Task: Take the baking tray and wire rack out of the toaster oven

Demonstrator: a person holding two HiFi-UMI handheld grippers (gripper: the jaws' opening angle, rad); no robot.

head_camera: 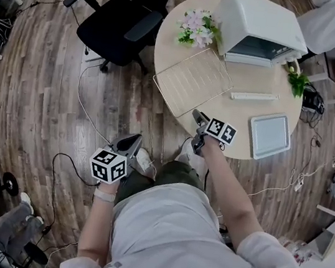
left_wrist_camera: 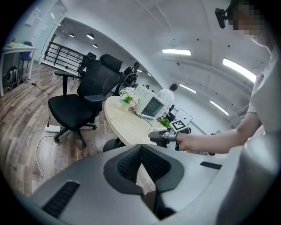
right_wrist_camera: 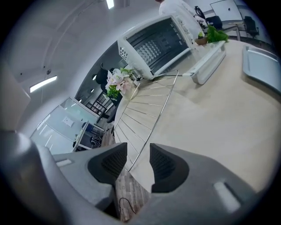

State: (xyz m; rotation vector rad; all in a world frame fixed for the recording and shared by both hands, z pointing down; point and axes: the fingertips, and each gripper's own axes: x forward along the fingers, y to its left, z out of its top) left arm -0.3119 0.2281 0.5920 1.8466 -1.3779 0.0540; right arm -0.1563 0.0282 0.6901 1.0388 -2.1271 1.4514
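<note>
Nearest the person, the left gripper (left_wrist_camera: 141, 146) hangs over the wooden plank floor (head_camera: 50, 80) off the surface, its jaws closed tip to tip on nothing. The right gripper (right_wrist_camera: 138, 154) sits at the near rim of the round pale-wood surface (head_camera: 245, 120), jaws apart and empty, just by the near corner of the thin silver wire rack (head_camera: 191, 80). The rack lies flat and pokes slightly past the rim. The shallow grey metal baking tray (head_camera: 270, 134) lies well apart to its right, and both are outside the white box-shaped toaster oven (head_camera: 261, 22) at the far side.
</note>
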